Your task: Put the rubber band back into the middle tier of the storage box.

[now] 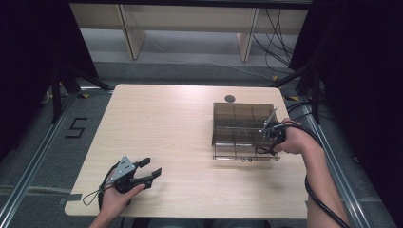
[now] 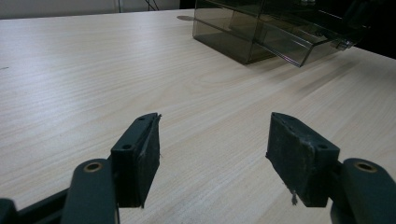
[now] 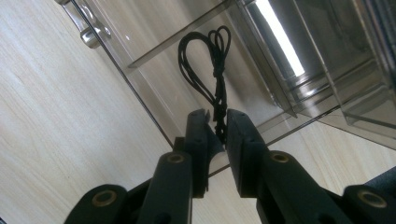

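Worktop (image 1: pixel 180 123) pale wood, seen from high view. Left gripper (image 1: pixel 151 169) at near-left corner, held in person's left hand (image 1: pixel 116 197); fingers (image 2: pixel 137 158) spread wide w/ nothing between, hovering just above bare wood in left gripper view. Smoked clear organiser box (image 1: pixel 242 124) sits right of centre, w/ dividers and a drawer pulled out toward person. Small dark disc (image 1: pixel 230 98) on worktop just beyond box. Right gripper (image 1: pixel 272 137) at box's near-right corner; in right gripper view fingers (image 3: pixel 243 140) nearly closed, pinching a looped black cord (image 3: pixel 212 56) that hangs over the drawer.
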Demonstrator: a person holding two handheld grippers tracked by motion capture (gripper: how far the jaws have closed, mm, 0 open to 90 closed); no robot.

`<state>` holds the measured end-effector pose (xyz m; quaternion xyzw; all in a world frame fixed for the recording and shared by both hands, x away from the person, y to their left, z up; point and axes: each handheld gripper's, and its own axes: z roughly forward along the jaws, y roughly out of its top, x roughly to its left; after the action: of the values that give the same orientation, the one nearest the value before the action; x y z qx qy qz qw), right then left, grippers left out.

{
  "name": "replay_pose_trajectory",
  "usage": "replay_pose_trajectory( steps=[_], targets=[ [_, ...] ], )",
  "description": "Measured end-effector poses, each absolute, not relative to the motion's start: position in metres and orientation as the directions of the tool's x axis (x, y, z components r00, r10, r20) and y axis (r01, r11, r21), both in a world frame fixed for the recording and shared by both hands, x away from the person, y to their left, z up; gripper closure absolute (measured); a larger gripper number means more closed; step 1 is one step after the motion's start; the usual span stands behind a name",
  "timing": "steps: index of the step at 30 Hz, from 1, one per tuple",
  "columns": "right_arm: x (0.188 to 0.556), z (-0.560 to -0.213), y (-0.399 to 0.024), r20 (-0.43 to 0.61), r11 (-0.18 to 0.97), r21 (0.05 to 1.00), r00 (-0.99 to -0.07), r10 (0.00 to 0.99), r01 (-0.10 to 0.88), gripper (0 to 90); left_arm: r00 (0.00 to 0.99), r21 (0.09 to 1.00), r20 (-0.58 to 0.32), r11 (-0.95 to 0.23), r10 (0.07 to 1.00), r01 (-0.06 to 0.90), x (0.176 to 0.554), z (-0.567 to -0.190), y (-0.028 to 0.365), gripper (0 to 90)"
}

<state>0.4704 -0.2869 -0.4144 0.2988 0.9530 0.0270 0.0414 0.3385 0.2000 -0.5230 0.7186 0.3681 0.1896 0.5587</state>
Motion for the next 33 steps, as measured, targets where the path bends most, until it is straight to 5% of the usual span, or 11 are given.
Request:
replay_pose_trajectory(
  steps=[33],
  targets=[
    [0.429,-0.397,-0.268,-0.11,0.842,0.125,-0.836,0.538,0.525,64.7,0.65,0.94,-0.139,-0.107,0.747,0.324,0.338,-0.523,0.2,34.2]
  ],
)
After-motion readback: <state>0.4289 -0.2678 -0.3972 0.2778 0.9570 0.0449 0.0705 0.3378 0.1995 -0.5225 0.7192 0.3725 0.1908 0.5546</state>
